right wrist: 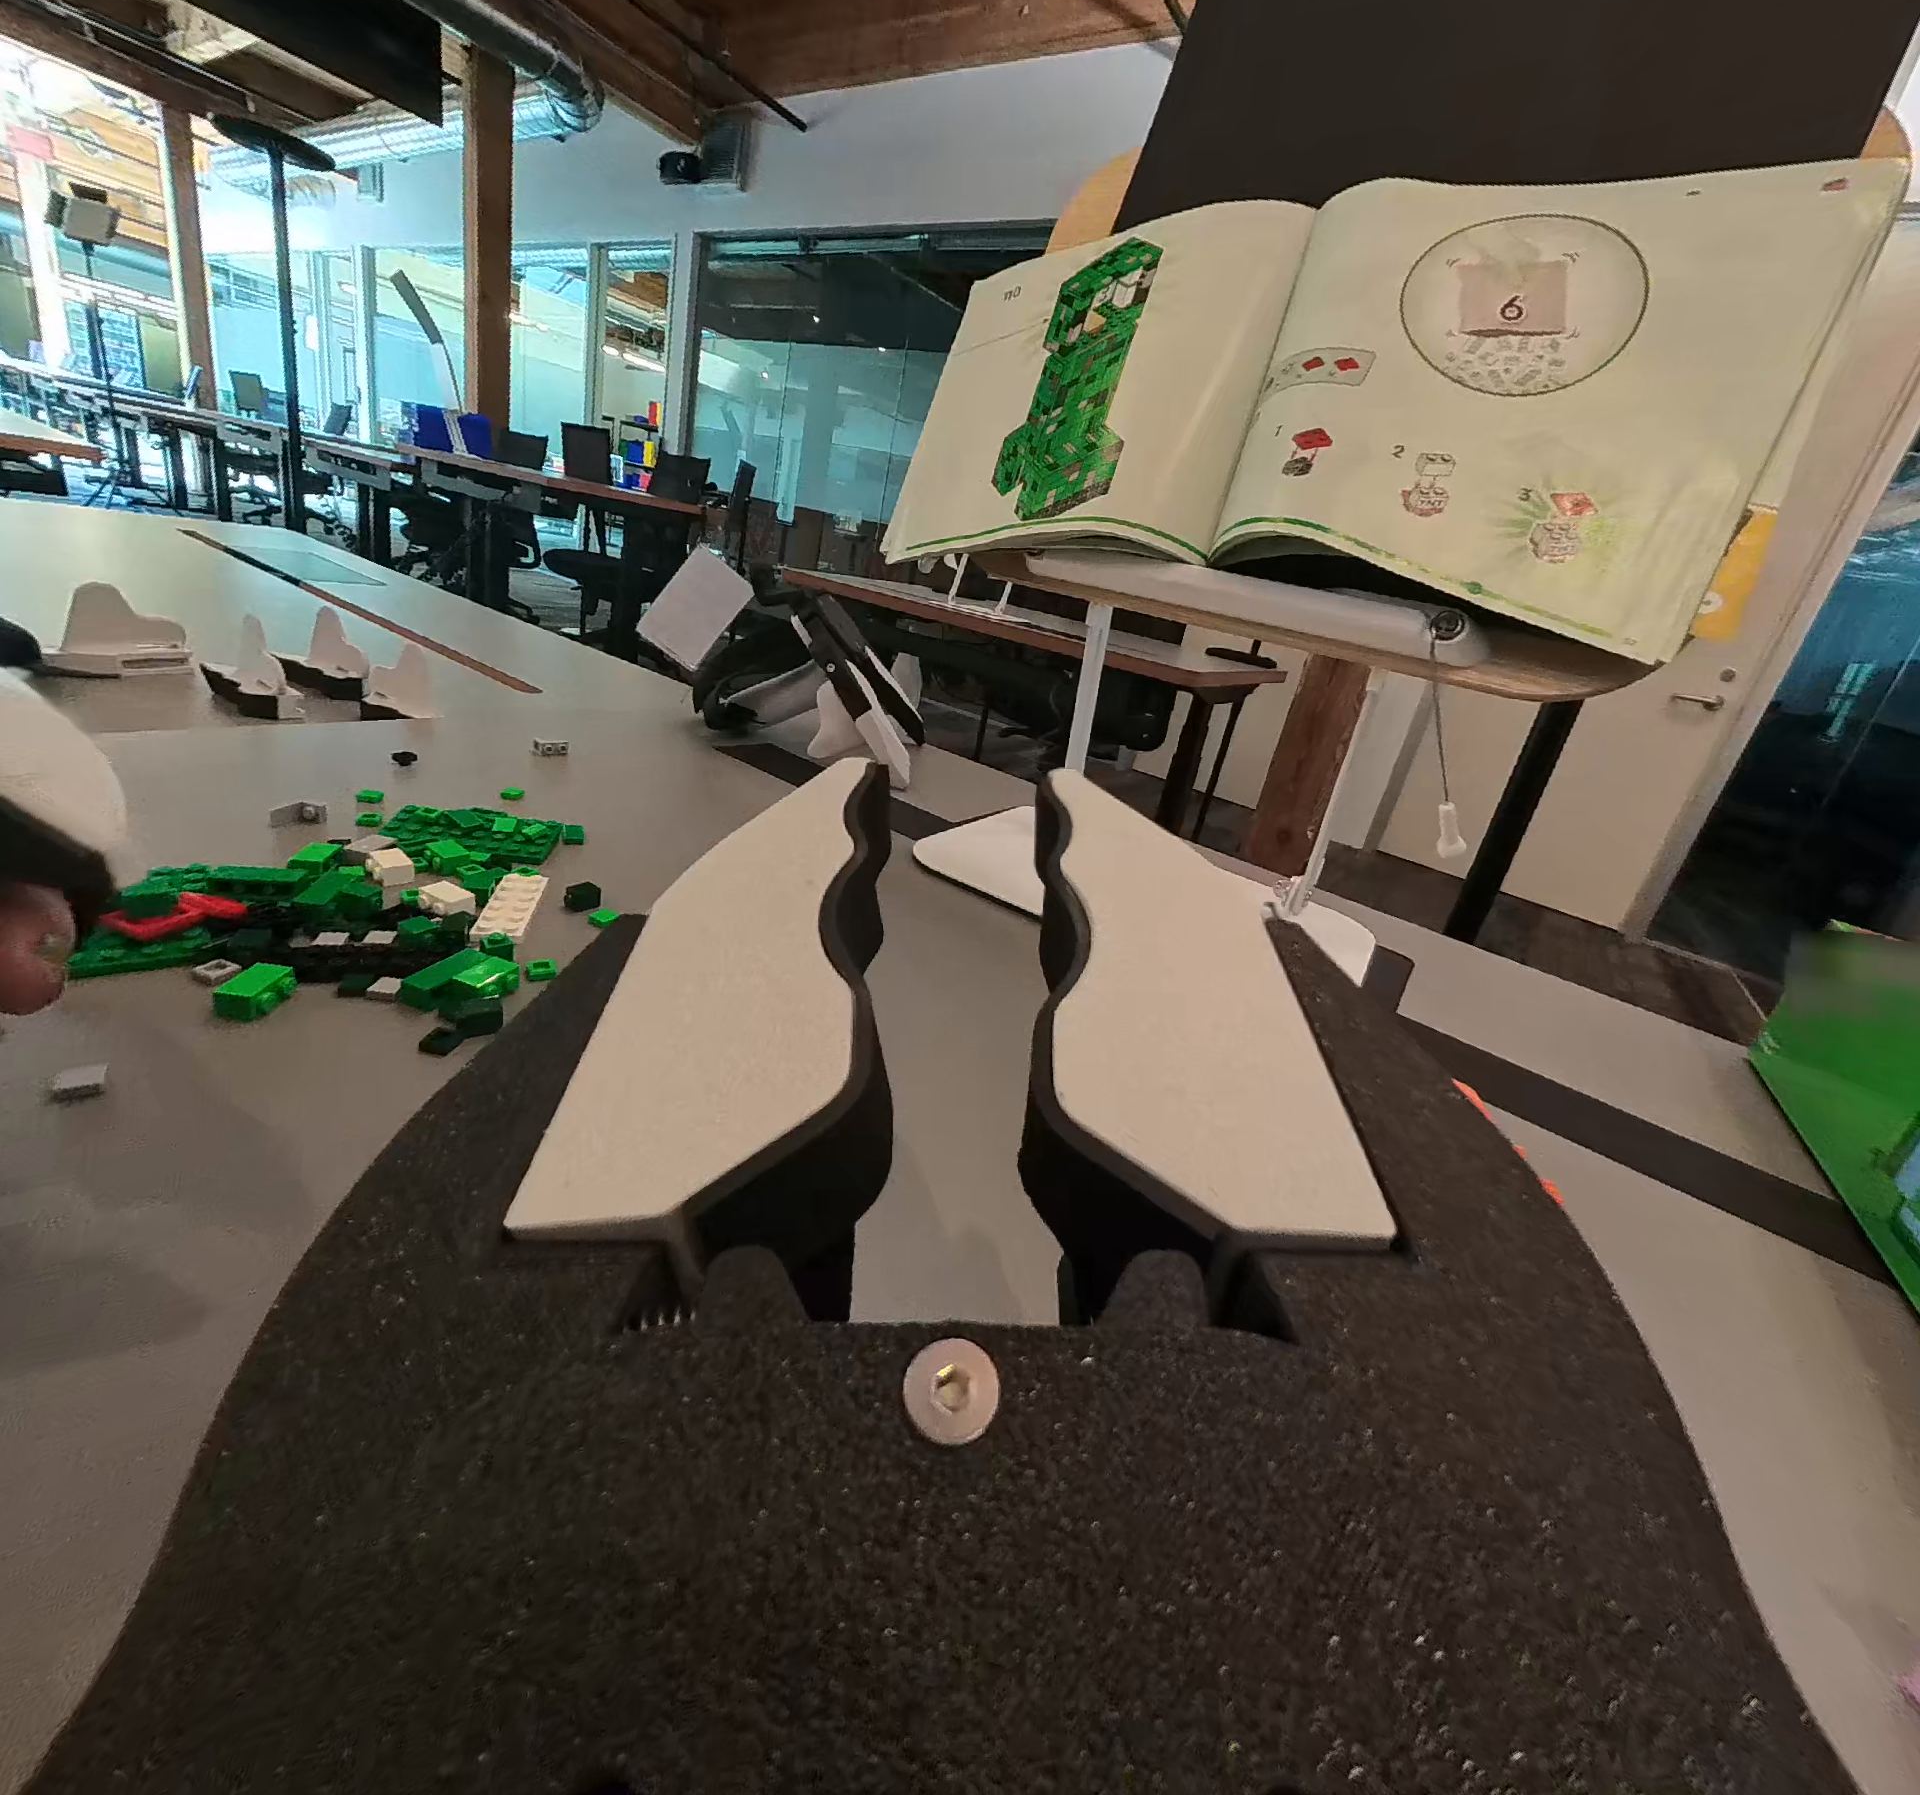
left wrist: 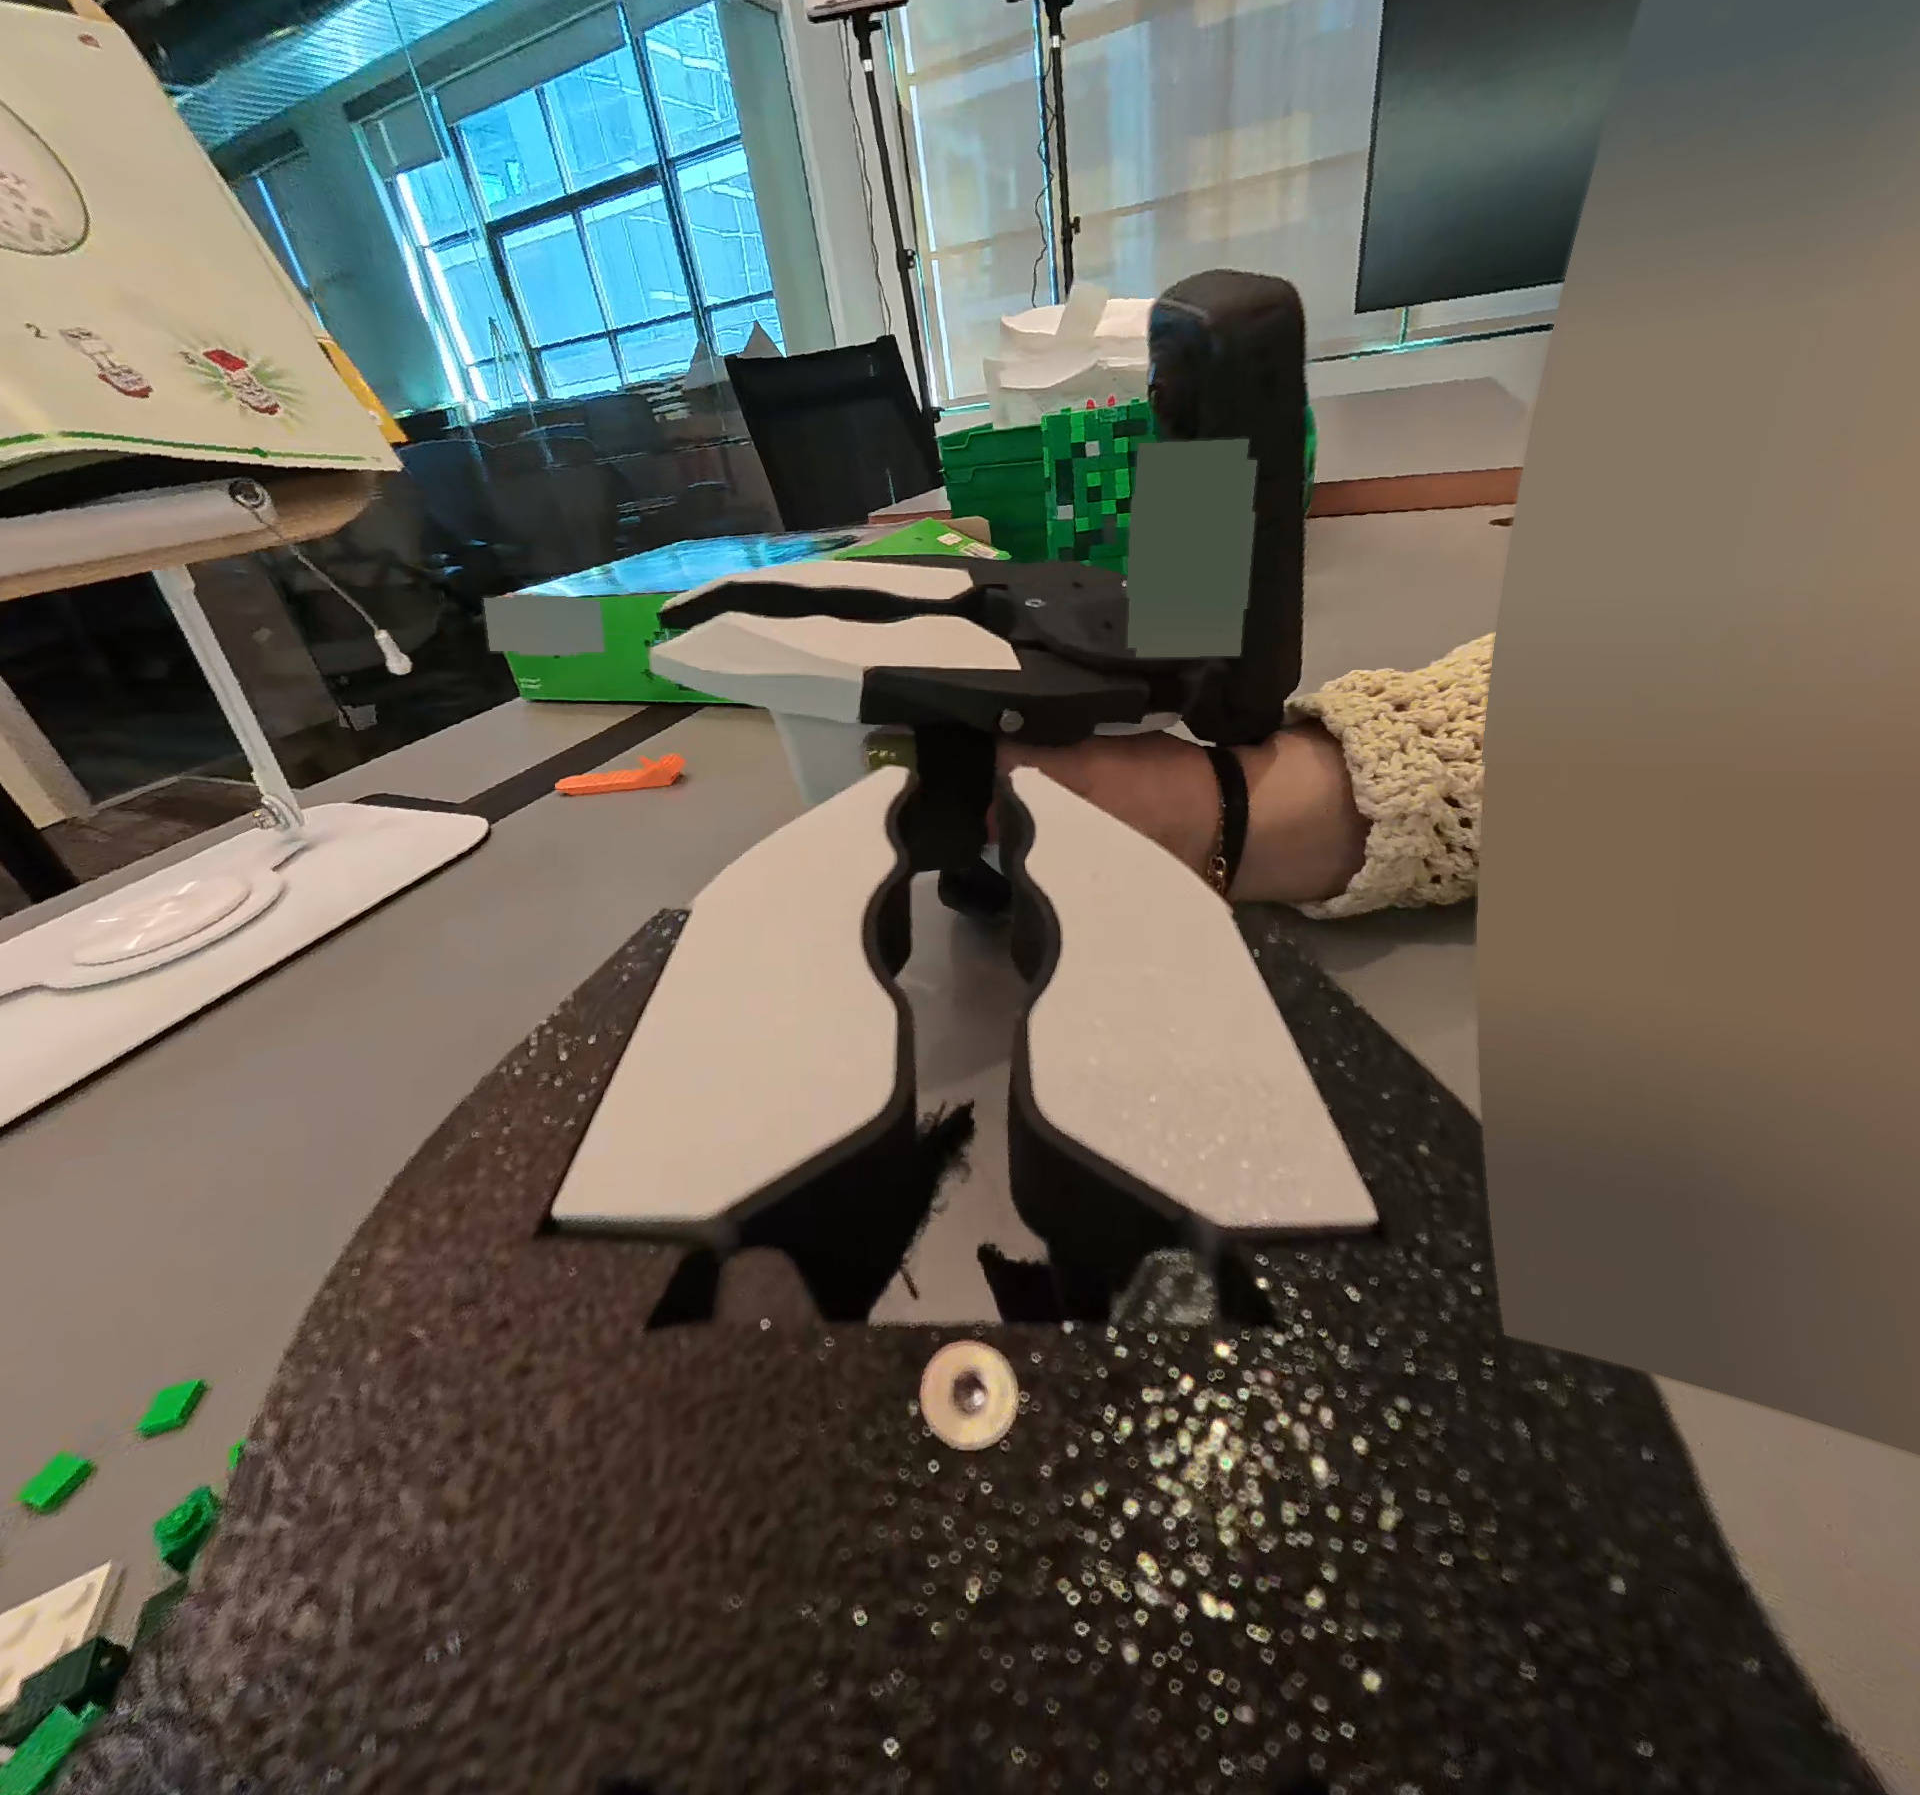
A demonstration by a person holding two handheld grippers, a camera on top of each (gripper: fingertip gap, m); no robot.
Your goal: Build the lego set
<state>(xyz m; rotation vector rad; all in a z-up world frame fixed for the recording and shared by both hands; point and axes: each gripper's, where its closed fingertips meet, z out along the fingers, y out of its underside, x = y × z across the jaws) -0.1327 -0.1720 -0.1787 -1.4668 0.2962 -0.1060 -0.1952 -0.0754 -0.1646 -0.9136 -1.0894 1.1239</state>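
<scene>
**While both tools hang idle, choose the first piece from the brick pile**

With nothing between its fingers, the right tool (right wrist: 961,810) stands parted above the bench (right wrist: 312,1226); the left tool (left wrist: 956,810) is likewise parted and holds nothing; the brick pile (right wrist: 343,898) lies left of the right tool, near it; the open instruction book (right wrist: 1403,395) rests on a stand beyond. Judged from this, picking has not begun; check the page first; approach a brick at the pile's edge, low and square, fingers straddling its short sides.
</scene>
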